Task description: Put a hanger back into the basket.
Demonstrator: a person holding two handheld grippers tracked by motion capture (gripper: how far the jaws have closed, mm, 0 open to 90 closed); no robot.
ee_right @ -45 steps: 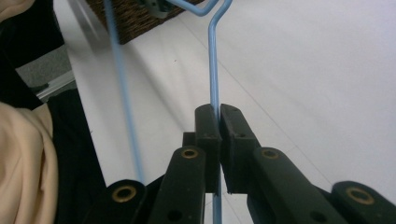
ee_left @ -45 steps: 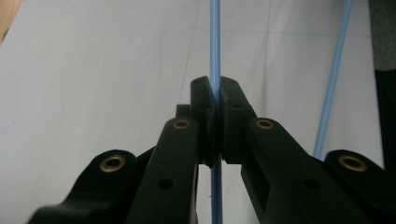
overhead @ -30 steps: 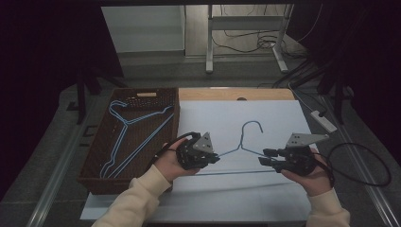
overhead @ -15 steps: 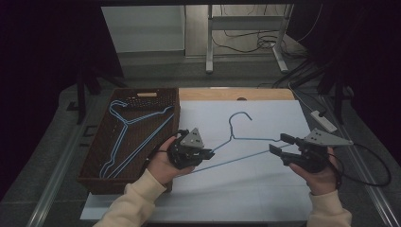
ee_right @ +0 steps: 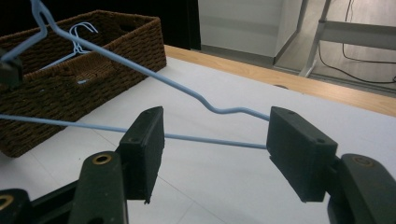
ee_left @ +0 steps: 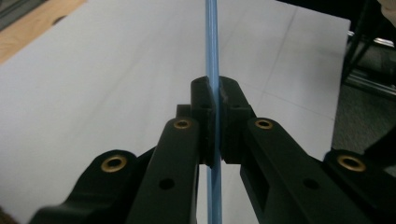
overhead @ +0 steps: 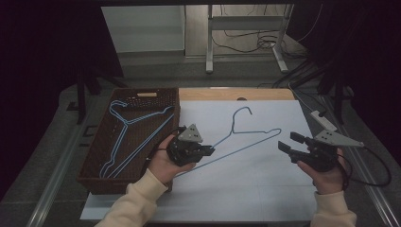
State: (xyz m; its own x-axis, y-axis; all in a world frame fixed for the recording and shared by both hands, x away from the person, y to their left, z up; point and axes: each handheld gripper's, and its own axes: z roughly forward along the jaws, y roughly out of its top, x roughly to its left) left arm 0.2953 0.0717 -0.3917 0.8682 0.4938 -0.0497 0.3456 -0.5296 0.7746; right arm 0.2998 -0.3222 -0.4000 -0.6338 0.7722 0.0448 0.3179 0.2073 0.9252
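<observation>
Left gripper [overhead: 208, 150] pinched the hanger [overhead: 246, 137]; right gripper [overhead: 287, 143] let go.
Hanger ran long across the table [overhead: 236, 189] toward the basket [overhead: 142, 97]; right jaws, just opened, stood spread beside its far corner.

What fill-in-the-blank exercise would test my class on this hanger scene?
1. The left gripper is shut on a blue wire ____.
2. The right gripper has its jaws ____, clear of the wire.
3. More hangers lie inside the brown wicker ____.

Missing words: hanger; open; basket
</observation>
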